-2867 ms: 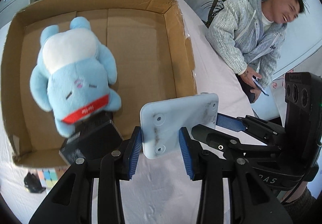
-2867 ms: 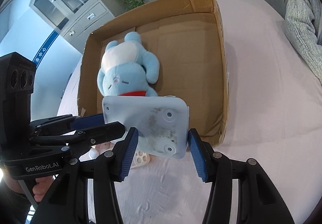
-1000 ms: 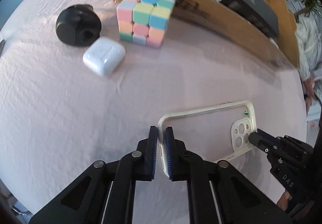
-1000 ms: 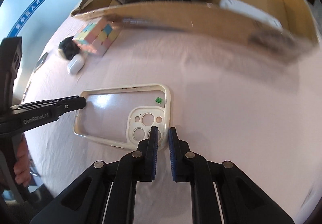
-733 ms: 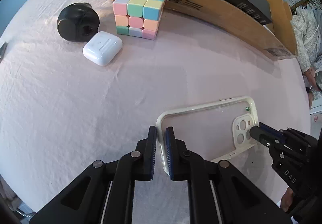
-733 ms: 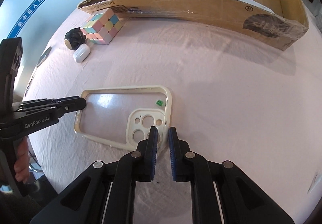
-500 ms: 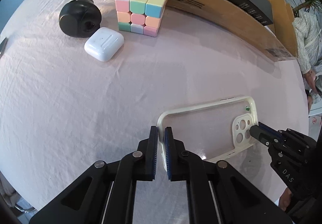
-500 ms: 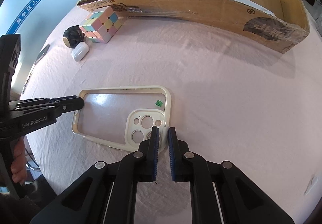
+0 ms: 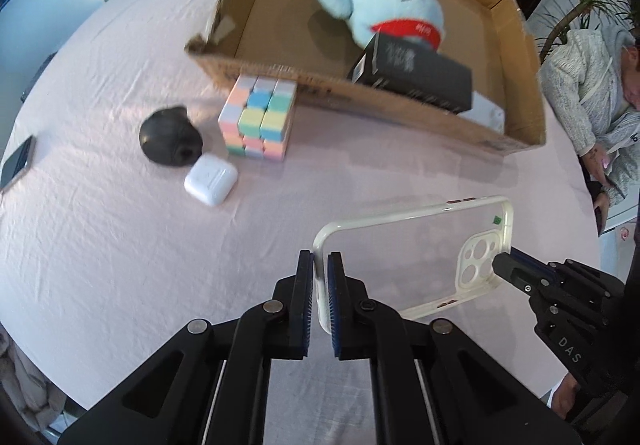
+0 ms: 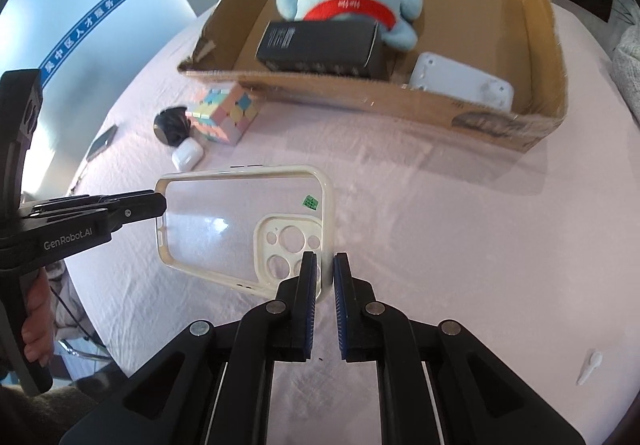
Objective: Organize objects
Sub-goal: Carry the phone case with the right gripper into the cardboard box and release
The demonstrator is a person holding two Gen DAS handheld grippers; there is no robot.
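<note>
Clear case, left wrist view: phone case (image 9: 412,253) lay lower centre, long axis left to right, left tool (image 9: 320,301) clamped on its near short edge.
Box: cardboard box (image 9: 400,113) sat up-frame, beyond the case.
Right wrist view: right tool (image 10: 324,297) pinched the camera end; box (image 10: 400,101) upper centre above the pink bench (image 10: 440,225).

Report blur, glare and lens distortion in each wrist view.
Left wrist view: cardboard box and puzzle cube motion-smeared, tabletop bowed by the fisheye. Right wrist view: window glare on the clear phone case, box front wall soft, dark vignette corners.
</note>
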